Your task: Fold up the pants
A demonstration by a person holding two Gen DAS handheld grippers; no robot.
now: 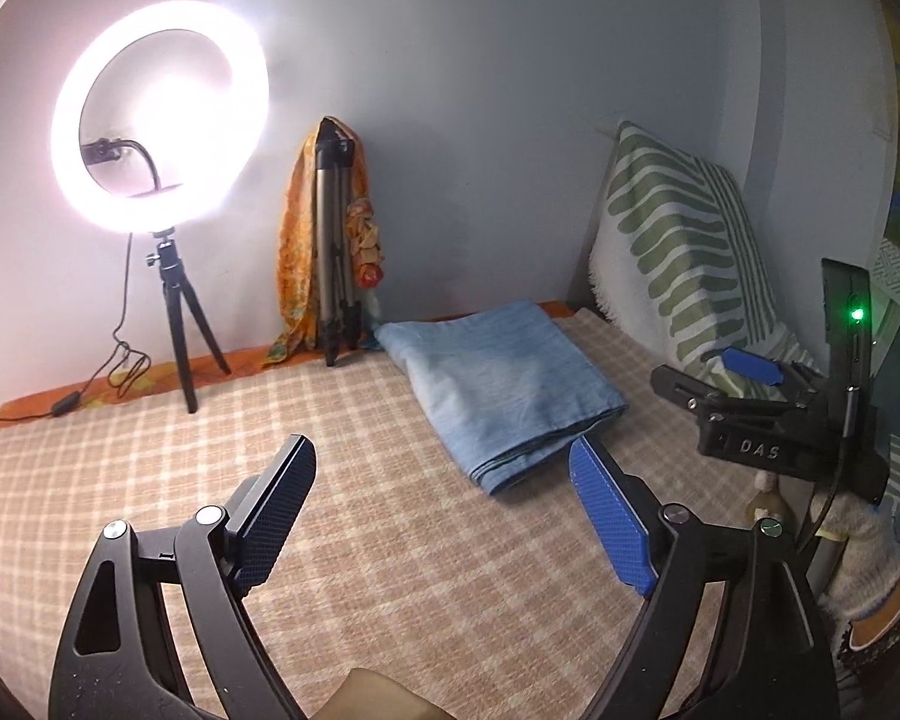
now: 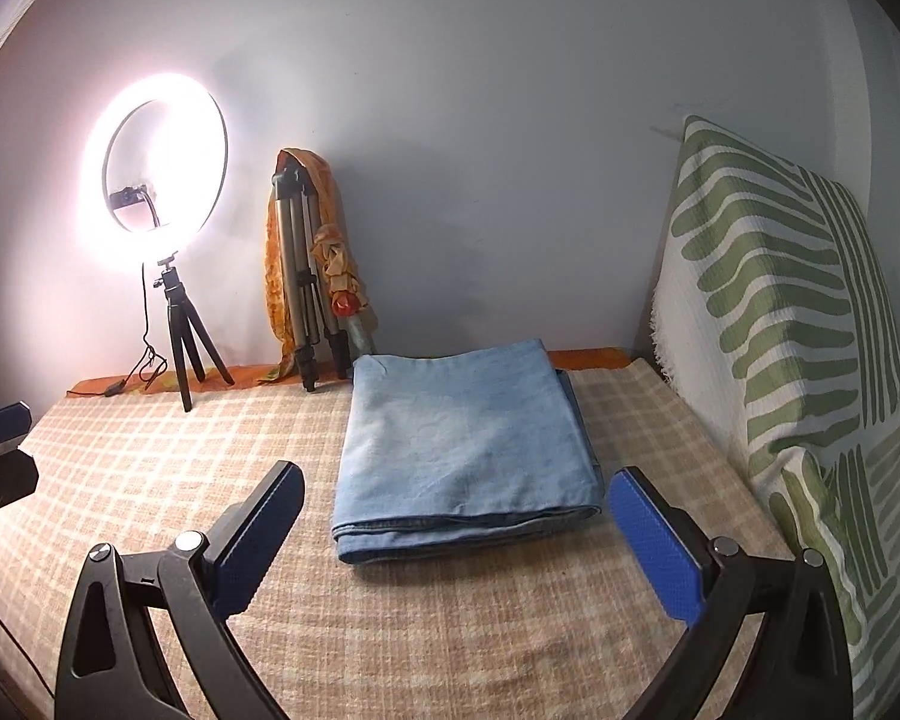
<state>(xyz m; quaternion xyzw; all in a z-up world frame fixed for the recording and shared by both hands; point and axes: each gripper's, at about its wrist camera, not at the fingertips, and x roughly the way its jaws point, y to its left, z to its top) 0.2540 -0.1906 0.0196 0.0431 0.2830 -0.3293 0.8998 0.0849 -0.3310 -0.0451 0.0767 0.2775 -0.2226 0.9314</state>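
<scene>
A: Both tongs stand spread wide with nothing between their pads. The left tongs (image 1: 444, 462) hover over the checked blanket (image 1: 150, 468); the right tongs (image 2: 456, 492) sit just in front of the pants (image 2: 462, 450).

B: And the pants?

A: Light blue denim, folded into a flat stack on the blanket, toward the back of the bed and near the pillow side, folded edge facing the tongs. Neither pair touches them.

B: What stands around them?

A: At the back wall, a lit ring light (image 2: 156, 180) on a small black tripod, its cord trailing along the orange strip at the blanket's far edge. Beside it leans a folded silver tripod (image 2: 300, 282) draped with an orange cloth (image 2: 276, 264). On the right, a green-and-white pillow (image 2: 780, 312) stands propped against the wall, close to the pants.

B: Open room?

A: Bare blanket to the left of the pants and in front of them.

B: Differences between views?

A: The left view shows the right tongs from the side, with a green lamp (image 1: 856, 315) glowing, and a gloved hand (image 1: 864, 546) low at the right edge. The right view catches only a blue fingertip (image 2: 0, 420) of the left tongs at its left edge.
</scene>
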